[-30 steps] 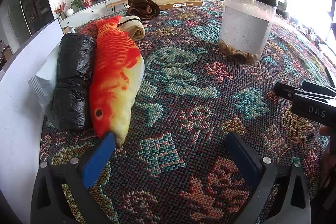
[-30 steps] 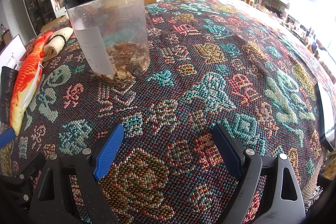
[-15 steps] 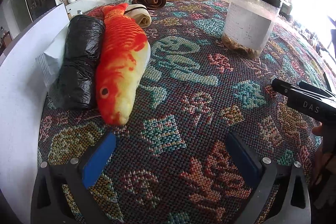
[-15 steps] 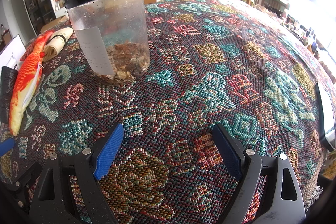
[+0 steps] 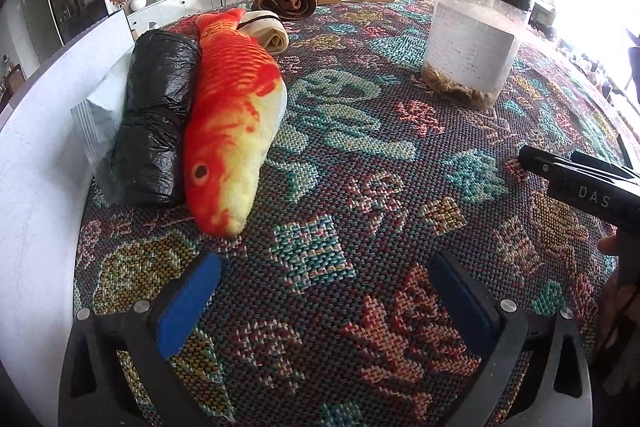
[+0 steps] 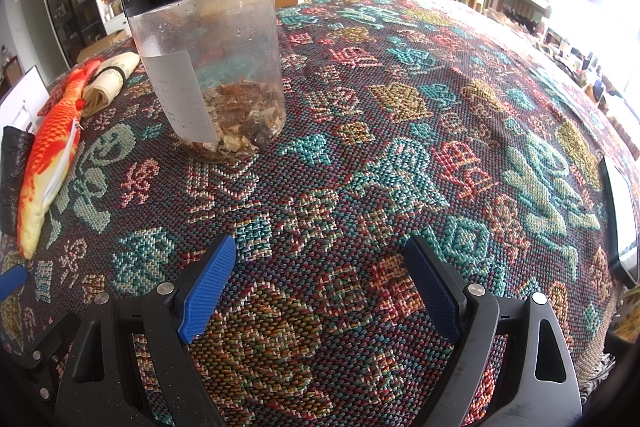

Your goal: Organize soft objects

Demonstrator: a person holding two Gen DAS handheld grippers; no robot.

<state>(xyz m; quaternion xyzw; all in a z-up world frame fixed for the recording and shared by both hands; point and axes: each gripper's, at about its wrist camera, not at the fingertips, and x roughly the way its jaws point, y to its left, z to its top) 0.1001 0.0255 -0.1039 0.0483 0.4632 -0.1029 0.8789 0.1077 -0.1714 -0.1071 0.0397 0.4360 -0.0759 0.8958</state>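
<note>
Orange plush fish (image 5: 232, 115) flat beside black bag roll (image 5: 154, 115)

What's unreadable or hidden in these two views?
- Jar label: print too small, both views.
- White packet: left wrist view, mostly behind the black bag roll.
- Black bag roll: right wrist view, cut by left edge.
- Cream roll: partly behind the plush fish.
</note>
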